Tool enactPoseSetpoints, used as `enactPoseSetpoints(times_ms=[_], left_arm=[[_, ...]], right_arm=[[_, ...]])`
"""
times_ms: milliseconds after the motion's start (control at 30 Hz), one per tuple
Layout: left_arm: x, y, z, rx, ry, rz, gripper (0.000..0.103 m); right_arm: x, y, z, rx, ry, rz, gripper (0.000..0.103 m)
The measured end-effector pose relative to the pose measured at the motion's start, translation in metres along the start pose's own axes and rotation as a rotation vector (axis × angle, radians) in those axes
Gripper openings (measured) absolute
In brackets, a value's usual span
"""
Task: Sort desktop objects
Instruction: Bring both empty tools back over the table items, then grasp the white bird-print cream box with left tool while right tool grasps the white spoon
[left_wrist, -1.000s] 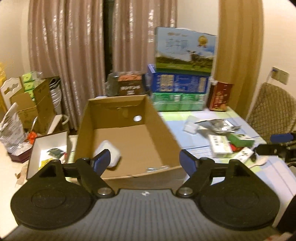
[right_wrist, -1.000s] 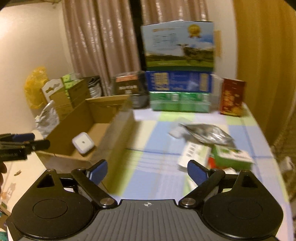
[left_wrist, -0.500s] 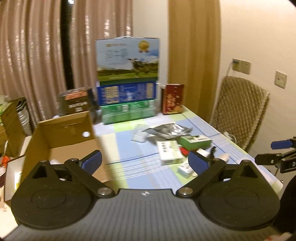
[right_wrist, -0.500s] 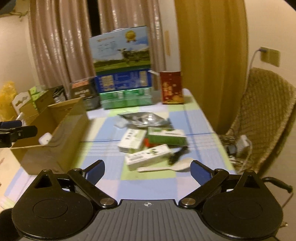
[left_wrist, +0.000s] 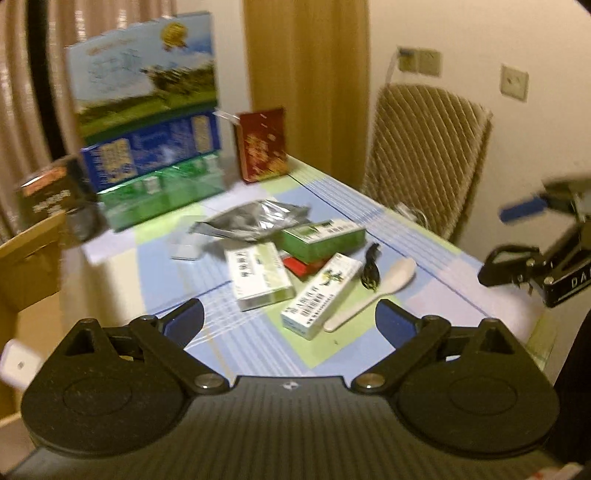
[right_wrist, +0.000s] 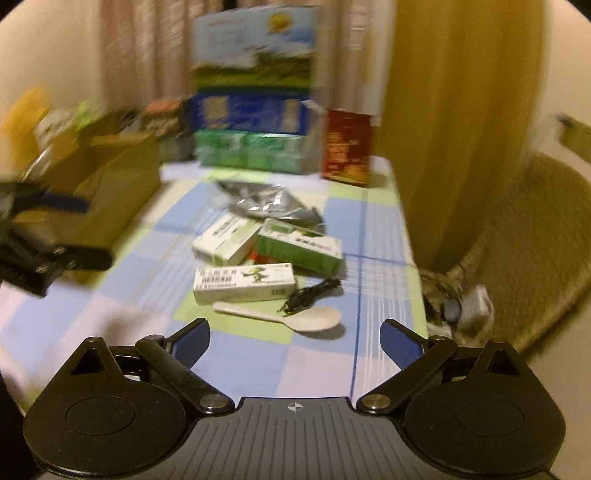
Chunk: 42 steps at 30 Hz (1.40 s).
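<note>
blurred stacked cartons (right_wrist: 255, 88) behind; cardboard box (left_wrist: 26, 258) cut off left.

The spoon (right_wrist: 295, 316) lies before the long carton (right_wrist: 244, 283), cable (right_wrist: 313, 293) beside both.

The table (right_wrist: 317, 373) held three small cartons: one green carton (right_wrist: 299, 248) at twelve o'clock in the cluster, two white cartons (right_wrist: 226, 243) (right_wrist: 244, 283) nearer. There was one spoon (right_wrist: 284, 316), one black cable (right_wrist: 312, 291), one foil bag (right_wrist: 266, 201), one cardboard box (right_wrist: 110, 184) at nine o'clock, and one red box (right_wrist: 347, 147).
</note>
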<state>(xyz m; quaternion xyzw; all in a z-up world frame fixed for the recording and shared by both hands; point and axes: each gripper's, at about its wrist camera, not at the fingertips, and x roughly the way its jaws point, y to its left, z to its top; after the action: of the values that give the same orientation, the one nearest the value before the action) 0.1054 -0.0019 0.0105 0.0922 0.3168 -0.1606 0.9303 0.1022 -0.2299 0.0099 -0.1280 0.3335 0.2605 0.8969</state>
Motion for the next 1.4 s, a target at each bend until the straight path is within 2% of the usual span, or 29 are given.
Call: enactPoseSetpoints(times_ms=[67,167,267,300,500,633,800,933,1033,1067,1100,1167,1233,1333,1400], left_arm=[[0.018,-0.002,0.002,0.037,0.024,-0.030,0.096],[0.044,-0.002,0.003,0.081,0.064,-0.062,0.089],[0.070,-0.001,0.003,0.129,0.118,-0.096,0.081],[0.077,-0.001,0.004,0.153,0.133,-0.100,0.078],[0.121,-0.005,0.011,0.281,0.220,-0.145,0.071],[0.145,-0.007,0.017,0.303,0.254,-0.190,0.069],[0.165,-0.011,0.018,0.331,0.297,-0.235,0.064],[0.172,-0.011,0.017,0.333,0.307,-0.238,0.063],[0.177,-0.009,0.016,0.323,0.315,-0.249,0.057],[0.177,-0.007,0.016,0.313,0.315,-0.253,0.055],[0.177,-0.006,0.017,0.300,0.317,-0.255,0.048],[0.176,-0.005,0.017,0.284,0.318,-0.245,0.040],[0.172,-0.006,0.016,0.274,0.320,-0.238,0.036],[0.162,-0.007,0.011,0.232,0.333,-0.220,0.034],[0.151,-0.008,0.005,0.199,0.344,-0.188,0.033]], right_arm=[[0.012,-0.004,0.002,-0.107,0.025,0.032,0.096],[0.034,-0.011,0.003,-0.241,0.067,0.087,0.095],[0.061,-0.019,0.006,-0.311,0.132,0.159,0.078],[0.071,-0.022,0.007,-0.340,0.152,0.181,0.075],[0.119,-0.028,0.015,-0.588,0.239,0.269,0.072],[0.145,-0.026,0.013,-0.747,0.311,0.307,0.071],[0.171,-0.032,0.016,-0.766,0.402,0.376,0.064],[0.179,-0.037,0.017,-0.762,0.443,0.394,0.060],[0.179,-0.041,0.017,-0.747,0.461,0.416,0.046],[0.179,-0.042,0.017,-0.741,0.464,0.417,0.038],[0.179,-0.041,0.018,-0.735,0.466,0.417,0.035],[0.177,-0.042,0.016,-0.724,0.468,0.412,0.035],[0.173,-0.040,0.014,-0.703,0.477,0.412,0.035],[0.162,-0.029,0.009,-0.663,0.498,0.400,0.035],[0.157,-0.024,0.007,-0.584,0.527,0.380,0.035]])
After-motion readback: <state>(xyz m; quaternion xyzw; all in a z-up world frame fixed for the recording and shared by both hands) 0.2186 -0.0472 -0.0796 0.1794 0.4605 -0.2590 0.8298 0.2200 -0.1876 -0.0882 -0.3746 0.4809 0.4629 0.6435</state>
